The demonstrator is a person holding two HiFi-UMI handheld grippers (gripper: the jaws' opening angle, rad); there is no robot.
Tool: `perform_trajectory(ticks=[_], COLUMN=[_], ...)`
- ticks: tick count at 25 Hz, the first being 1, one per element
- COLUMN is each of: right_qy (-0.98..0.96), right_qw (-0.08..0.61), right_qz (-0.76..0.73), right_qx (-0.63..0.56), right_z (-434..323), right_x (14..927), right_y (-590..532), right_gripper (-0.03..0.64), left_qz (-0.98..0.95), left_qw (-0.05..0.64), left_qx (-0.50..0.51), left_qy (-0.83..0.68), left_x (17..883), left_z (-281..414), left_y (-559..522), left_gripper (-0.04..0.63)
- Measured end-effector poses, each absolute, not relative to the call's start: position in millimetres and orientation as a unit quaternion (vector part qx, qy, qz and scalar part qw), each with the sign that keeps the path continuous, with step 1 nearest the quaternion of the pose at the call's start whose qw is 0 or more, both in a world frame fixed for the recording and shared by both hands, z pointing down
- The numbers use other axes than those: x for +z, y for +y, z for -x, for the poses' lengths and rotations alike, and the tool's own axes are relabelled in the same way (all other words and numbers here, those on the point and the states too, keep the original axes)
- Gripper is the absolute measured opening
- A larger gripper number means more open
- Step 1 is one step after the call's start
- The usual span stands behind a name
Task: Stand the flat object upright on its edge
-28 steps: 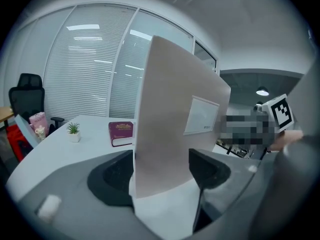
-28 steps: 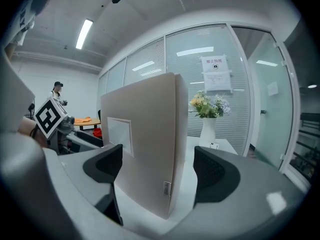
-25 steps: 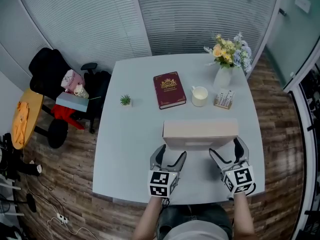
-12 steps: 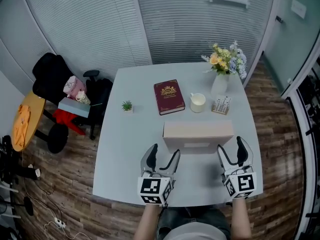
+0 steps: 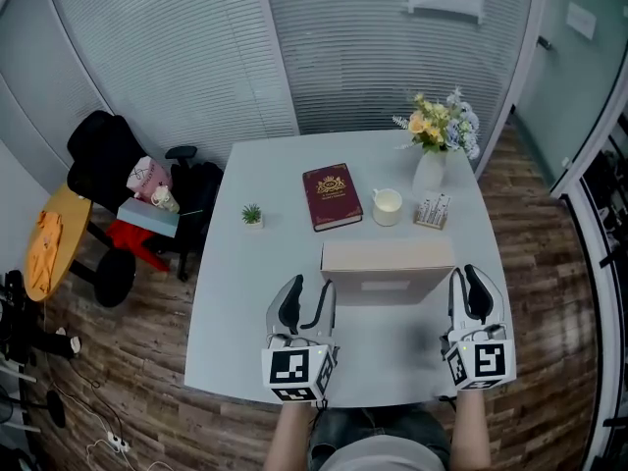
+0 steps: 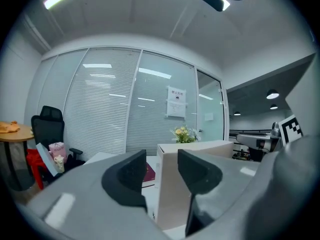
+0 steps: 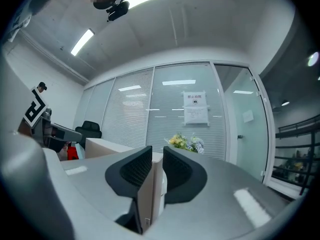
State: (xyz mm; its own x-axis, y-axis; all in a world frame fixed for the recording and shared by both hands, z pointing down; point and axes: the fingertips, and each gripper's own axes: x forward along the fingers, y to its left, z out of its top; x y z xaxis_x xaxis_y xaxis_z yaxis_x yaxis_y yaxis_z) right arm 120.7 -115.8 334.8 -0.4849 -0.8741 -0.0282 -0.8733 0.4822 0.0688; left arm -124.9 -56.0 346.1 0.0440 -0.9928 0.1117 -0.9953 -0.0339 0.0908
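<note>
While the right gripper point(image 5: 466, 290) now pinches its right end, the pale box point(image 5: 388, 255) sits mid-table, near edge

Box lies lengthwise across the white table point(image 5: 245, 292), its long side toward the person. A second ago both grippers hovered in front of it, jaws apart; they have since spread to its two ends. Right jaws clenched on a thin slab of the box end. Left gripper point(image 5: 306, 297) released, jaws spread, box's left corner showing between them, no contact seen. Judgement: one end secured, the other not, so the tip-up is about to begin rather than done. Count: one box, two grippers, one red book point(image 5: 332, 196), one cup point(image 5: 388, 205), one small potted plant point(image 5: 252, 214), one vase of flowers point(image 5: 432, 155)
</note>
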Motion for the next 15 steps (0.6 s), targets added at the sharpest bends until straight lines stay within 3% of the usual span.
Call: perform_trajectory(ticks=[12,15], right_qy=[-0.847,-0.844], right_qw=[0.010,0.010], right_qz=[-0.531,-0.534], right_qx=[-0.037,-0.040], right_z=[-119.0,-119.9], right_x=[325.8,324.4], right_y=[-126.4,-128.9], right_gripper=[0.035,0.024], left_qz=[-0.699,-0.695], left_qw=[0.036,0.038], left_qx=[0.007,0.006], left_qy=[-0.714,-0.718], left_x=[323.5,321.6], left_z=[138.9,142.3], left_y=[-64.1,-66.5], left_gripper=[0.012,0.005])
